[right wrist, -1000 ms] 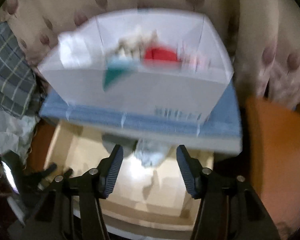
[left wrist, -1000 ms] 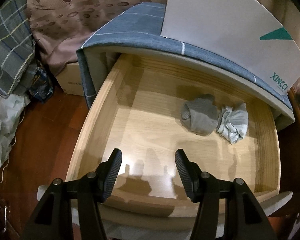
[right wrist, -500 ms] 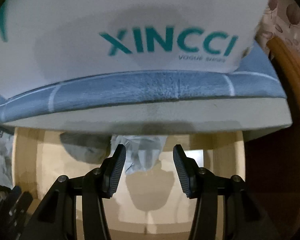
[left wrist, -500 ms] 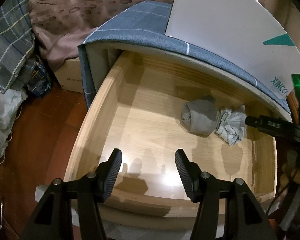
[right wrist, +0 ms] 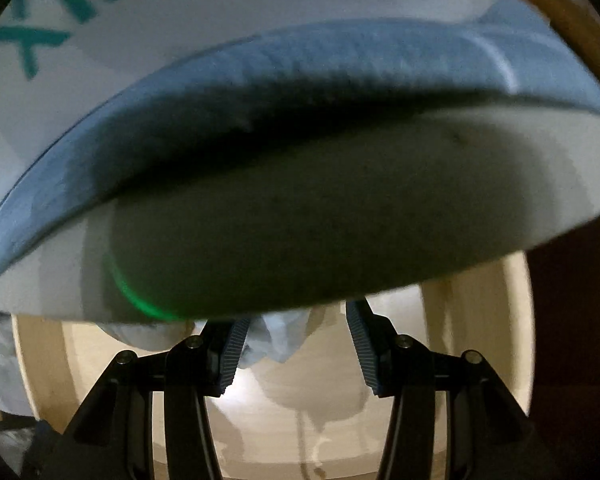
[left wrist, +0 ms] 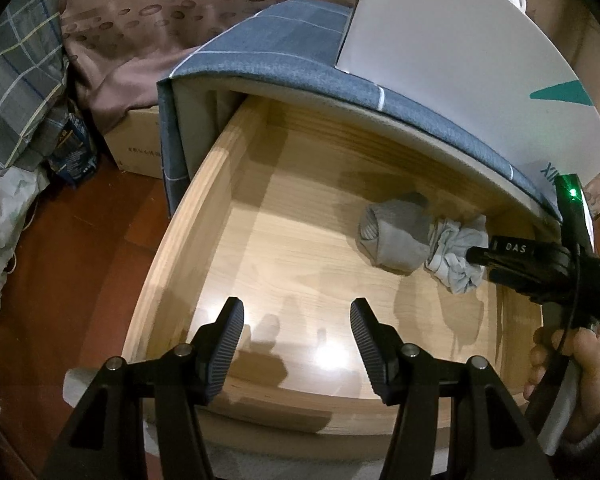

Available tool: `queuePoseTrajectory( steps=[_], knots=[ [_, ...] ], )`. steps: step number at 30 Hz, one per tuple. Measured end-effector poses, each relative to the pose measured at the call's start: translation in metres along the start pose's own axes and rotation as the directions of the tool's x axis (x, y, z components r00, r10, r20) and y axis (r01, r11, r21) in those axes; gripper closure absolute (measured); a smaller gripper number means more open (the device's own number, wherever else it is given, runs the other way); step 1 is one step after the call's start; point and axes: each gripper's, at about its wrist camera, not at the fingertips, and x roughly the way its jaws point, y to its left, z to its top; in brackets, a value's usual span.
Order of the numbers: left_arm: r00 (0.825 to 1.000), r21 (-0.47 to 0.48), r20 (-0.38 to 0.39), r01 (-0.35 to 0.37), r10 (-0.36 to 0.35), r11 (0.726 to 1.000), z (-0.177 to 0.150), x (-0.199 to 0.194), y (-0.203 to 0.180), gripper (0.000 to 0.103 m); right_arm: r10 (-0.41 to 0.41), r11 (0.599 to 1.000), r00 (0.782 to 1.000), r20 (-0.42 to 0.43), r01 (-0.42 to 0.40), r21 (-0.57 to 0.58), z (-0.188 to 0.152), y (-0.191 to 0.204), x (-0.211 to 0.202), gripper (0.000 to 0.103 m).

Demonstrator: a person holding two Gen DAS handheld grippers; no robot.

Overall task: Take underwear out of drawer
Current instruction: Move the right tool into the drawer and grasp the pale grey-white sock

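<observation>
the pale blue underwear (left wrist: 458, 258) lies crumpled on the floor of the open wooden drawer (left wrist: 188, 240), at its rear right, touching a rolled grey garment (left wrist: 396, 236). the right tongs (right wrist: 296, 344) stand apart, tips straddling the pale bundle from above, pads not pressing it. step in hand: approach for the grasp. next move calls for lowering under the cabinet's blue-covered edge (left wrist: 300, 64), then closing on the pale cloth alone. the left tongs (left wrist: 296, 340) hang apart and empty over the drawer front.

Left tool (left wrist: 296, 344) gapes, tilted down; right tool (right wrist: 296, 344) parted, gripping nothing
</observation>
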Motion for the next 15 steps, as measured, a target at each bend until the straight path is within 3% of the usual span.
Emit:
queuePoseTrajectory(
  steps=[6, 11, 15],
  knots=[
    [1.0, -0.009, -0.005, 0.004, -0.005, 1.0, 0.001, 0.0, 0.0, 0.046, 0.058, 0.997, 0.997, -0.049, -0.056, 0.049, 0.006, 0.0, 0.013, 0.058],
    [1.0, -0.012, -0.01, 0.008, -0.008, 1.0, 0.001, 0.0, 0.0, 0.046, 0.081, 0.995, 0.995, -0.054, -0.077, 0.06, 0.008, 0.0, 0.014, 0.074],
    [1.0, -0.014, -0.008, 0.004, -0.004, 1.0, 0.0, 0.001, 0.001, 0.046, 0.041, 0.999, 0.997, -0.071, -0.041, 0.01, 0.006, 0.006, 0.012, 0.077]
  ],
)
